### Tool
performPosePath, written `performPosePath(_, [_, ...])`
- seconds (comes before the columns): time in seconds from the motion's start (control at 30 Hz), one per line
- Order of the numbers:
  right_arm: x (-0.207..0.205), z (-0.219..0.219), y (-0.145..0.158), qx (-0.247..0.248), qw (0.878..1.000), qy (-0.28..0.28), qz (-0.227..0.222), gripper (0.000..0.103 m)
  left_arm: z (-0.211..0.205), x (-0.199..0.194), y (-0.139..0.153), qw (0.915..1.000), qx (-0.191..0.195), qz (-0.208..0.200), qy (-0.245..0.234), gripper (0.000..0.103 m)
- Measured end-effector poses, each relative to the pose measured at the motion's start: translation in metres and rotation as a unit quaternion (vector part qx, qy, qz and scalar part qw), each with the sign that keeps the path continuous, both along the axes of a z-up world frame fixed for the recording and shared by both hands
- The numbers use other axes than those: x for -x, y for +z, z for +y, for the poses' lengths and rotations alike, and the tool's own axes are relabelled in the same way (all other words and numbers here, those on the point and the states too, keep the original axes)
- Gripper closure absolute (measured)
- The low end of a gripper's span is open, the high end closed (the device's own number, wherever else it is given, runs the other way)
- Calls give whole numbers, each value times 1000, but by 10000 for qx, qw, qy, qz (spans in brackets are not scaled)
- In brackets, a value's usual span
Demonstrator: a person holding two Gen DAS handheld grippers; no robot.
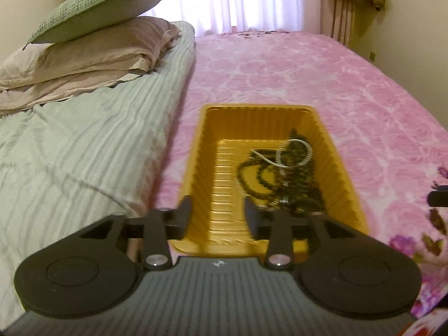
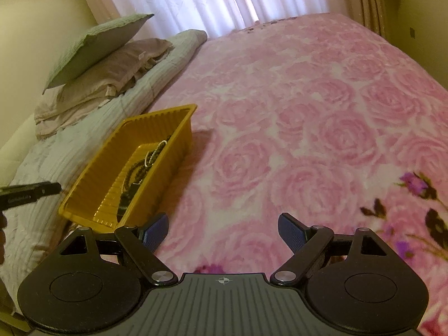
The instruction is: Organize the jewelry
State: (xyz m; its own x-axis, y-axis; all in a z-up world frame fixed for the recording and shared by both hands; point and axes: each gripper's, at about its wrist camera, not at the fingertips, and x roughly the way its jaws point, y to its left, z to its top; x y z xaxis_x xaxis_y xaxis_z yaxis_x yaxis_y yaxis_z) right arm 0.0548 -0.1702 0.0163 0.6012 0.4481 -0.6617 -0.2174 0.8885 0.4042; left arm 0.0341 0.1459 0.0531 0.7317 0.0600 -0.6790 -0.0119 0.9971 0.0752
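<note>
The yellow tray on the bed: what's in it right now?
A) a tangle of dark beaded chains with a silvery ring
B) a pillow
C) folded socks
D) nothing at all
A: the yellow tray holds tangled dark beaded chains with a silvery ring on top.

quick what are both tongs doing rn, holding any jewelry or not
Left tongs: open, empty, poised over the near end of the yellow tray.
Right tongs: open, empty, above the pink bedspread.

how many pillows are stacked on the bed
2: a green pillow on top, tilted, and a beige pillow under it, both on the pale quilt left of the yellow tray.
</note>
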Motion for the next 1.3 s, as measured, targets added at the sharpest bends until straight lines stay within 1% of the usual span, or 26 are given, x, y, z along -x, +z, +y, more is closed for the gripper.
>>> performPosePath(0.03, [3, -2, 0, -7, 10000, -26, 12, 18, -4, 4, -1, 10000, 64, 0, -2, 61])
performPosePath(0.1, [8, -6, -1, -5, 10000, -75, 38, 18, -12, 13, -3, 9998, 182, 15, 1, 57])
performPosePath(0.13, [11, -7, -1, 10, 9999, -96, 44, 18, -16, 17, -5, 9998, 212, 3, 17, 47])
performPosePath(0.17, [14, -9, -2, 31, 9999, -118, 48, 18, -20, 21, -6, 9997, 233, -15, 29, 34])
performPosePath(0.2, [17, -11, -2, 55, 9999, -135, 54, 18, -25, 26, -8, 9997, 250, -34, 41, 28])
performPosePath(0.23, [19, -13, -2, 79, 9998, -147, 61, 18, -30, 30, -9, 9996, 262, -44, 50, 18])
performPosePath(0.27, [21, -15, -2, 114, 9998, -160, 65, 18, -36, 33, -11, 9996, 284, -40, 47, 12])
performPosePath(0.3, [24, -16, -1, 177, 9997, -172, 59, 18, -41, 36, -14, 9995, 323, -23, 36, 10])
performPosePath(0.37, [29, -18, 1, 320, 9993, -178, 38, 18, -50, 41, -18, 9992, 388, 1, 69, 2])
performPosePath(0.47, [36, -20, 3, 538, 9984, -181, -19, 18, -67, 46, -25, 9987, 502, 64, -25, 1])
performPosePath(0.63, [52, -20, 5, 920, 9955, -192, -135, 18, -93, 48, -33, 9984, 389, 387, -94, 1])
performPosePath(0.73, [58, -21, 1, 982, 9949, -232, -24, 18, -101, 50, -36, 9971, 481, 544, -227, 1])
performPosePath(0.9, [65, -15, -5, 1118, 9931, -290, 181, 18, -111, 54, -36, 9972, 343, 620, -241, 1])
performPosePath(1.1, [66, -3, -7, 1238, 9919, -163, 213, 18, -114, 59, -41, 9974, 302, 632, -165, 1])
performPosePath(1.23, [66, 3, -8, 1272, 9916, -117, 226, 18, -112, 59, -45, 9961, 485, 729, -74, 1])
performPosePath(1.3, [66, 6, -7, 1291, 9913, -111, 220, 18, -113, 61, -46, 9959, 511, 739, -64, 1])
